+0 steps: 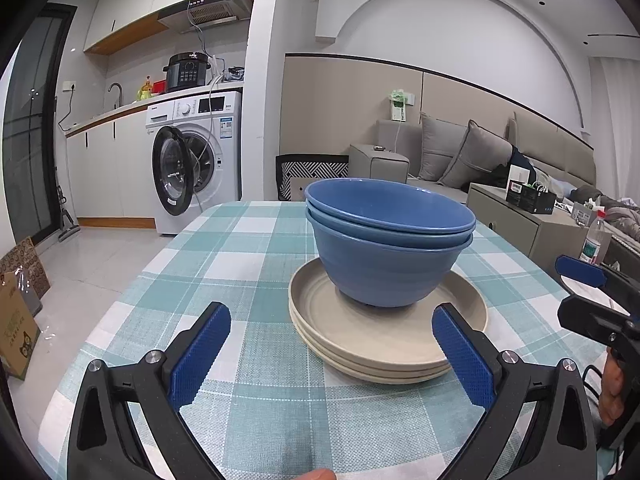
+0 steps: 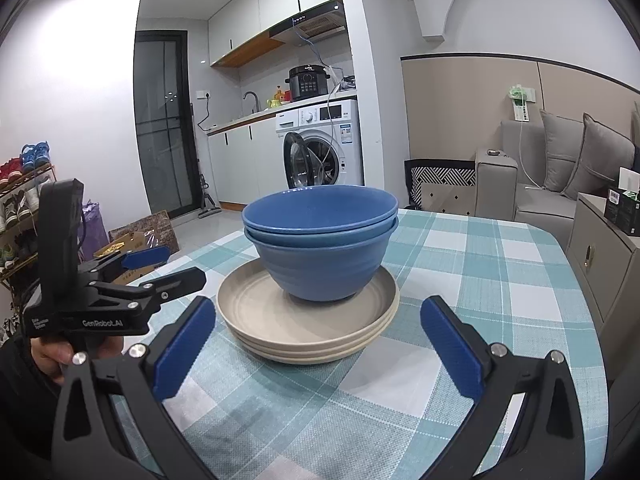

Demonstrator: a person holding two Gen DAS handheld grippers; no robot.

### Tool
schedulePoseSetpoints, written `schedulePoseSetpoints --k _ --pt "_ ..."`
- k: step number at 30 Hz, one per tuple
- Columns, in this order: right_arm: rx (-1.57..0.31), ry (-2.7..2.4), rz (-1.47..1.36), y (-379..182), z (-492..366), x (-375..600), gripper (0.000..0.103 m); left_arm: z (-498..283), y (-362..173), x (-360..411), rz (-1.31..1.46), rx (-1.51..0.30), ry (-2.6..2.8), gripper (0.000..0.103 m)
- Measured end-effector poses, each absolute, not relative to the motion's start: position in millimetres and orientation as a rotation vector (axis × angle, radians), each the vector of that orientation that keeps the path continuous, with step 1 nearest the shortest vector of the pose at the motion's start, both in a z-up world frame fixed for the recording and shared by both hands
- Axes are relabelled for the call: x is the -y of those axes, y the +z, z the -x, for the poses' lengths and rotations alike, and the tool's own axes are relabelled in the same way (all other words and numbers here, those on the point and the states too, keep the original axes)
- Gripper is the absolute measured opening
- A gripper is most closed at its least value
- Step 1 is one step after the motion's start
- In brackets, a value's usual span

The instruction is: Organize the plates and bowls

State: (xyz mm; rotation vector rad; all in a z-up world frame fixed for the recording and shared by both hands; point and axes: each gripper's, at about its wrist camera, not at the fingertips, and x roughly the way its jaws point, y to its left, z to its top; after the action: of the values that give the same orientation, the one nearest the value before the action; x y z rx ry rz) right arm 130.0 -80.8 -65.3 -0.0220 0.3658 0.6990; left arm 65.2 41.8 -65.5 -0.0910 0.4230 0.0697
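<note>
Two nested blue plastic bowls (image 1: 388, 244) sit in the middle of a stack of three beige round plates (image 1: 384, 344), one compact pile on the table's teal-and-white checked cloth (image 1: 248, 256). I judge the sorting is nearly or fully done. My left gripper (image 1: 332, 356) hangs near the pile's near edge with jaws spread wide and nothing between them. My right gripper (image 2: 318, 344) is likewise wide apart and holding nothing, just short of the plates. The cloth around the pile is bare; only my other tool crowds each side. A white washing machine (image 2: 320, 144) and grey sofa (image 1: 472, 152) stand far behind.
</note>
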Motion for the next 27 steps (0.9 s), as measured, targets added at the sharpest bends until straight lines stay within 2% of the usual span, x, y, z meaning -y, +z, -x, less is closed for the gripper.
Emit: schedulePoseSetpoints --k 27 --pt "-0.361 0.703 0.037 -64.8 -127.1 79.0 0.103 -64.9 -65.9 -43.6 0.107 -0.418 0.075 0.103"
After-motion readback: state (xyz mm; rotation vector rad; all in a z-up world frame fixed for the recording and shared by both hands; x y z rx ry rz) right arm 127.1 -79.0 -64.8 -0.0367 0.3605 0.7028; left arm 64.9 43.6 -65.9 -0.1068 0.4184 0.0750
